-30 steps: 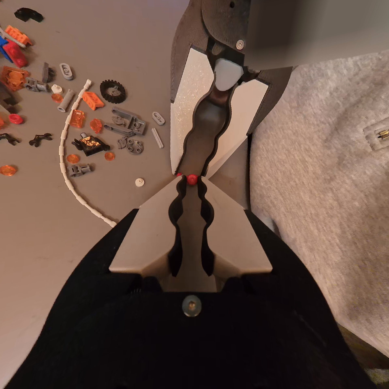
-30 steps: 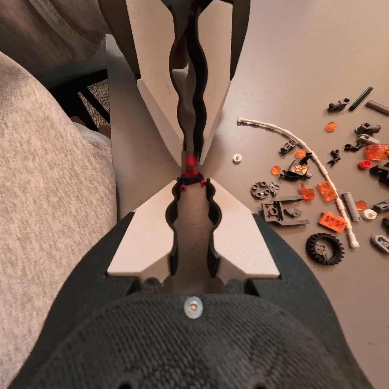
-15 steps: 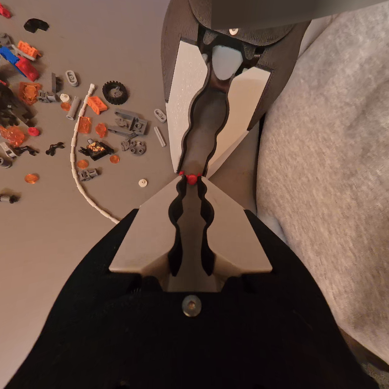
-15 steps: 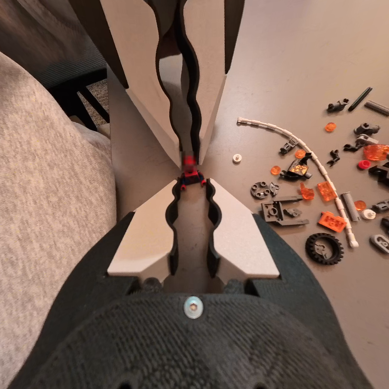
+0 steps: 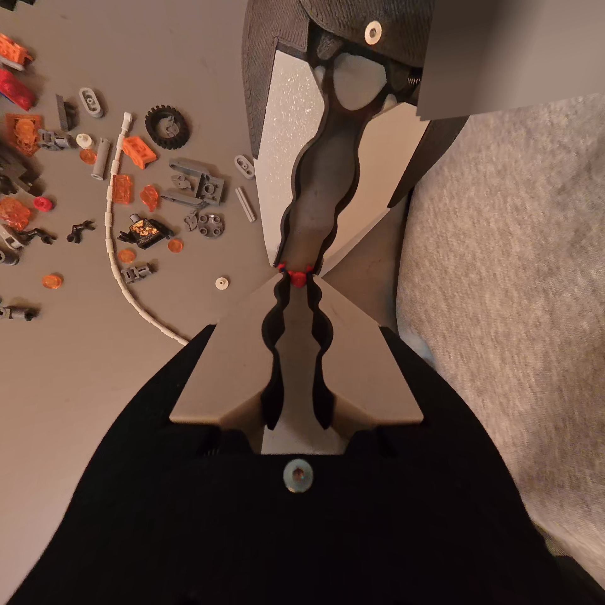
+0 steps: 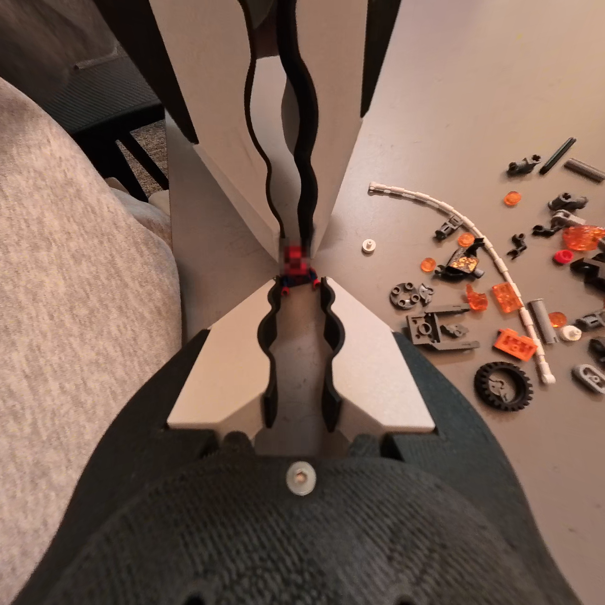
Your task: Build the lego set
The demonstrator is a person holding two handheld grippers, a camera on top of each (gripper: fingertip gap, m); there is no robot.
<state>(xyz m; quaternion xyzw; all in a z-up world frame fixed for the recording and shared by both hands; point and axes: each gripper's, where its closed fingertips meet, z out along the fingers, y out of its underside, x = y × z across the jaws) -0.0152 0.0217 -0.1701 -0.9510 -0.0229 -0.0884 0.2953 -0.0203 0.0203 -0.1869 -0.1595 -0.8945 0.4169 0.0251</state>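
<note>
Grey-brown tabletop [image 5: 196, 343] fills the scene below both of your tongs, which meet tip to tip over its near edge. Nearest you, at 12 o'clock from the left tongs [image 5: 297, 281], the red minifigure [image 5: 298, 278] is pinched by its head. Your right tongs [image 6: 299, 288] clamp its torso from the opposite end. Its long axis runs along both tools, so seating the head looks like a straight push together. Farther off, loose pieces [image 5: 137, 209] lie around 10 o'clock.
</note>
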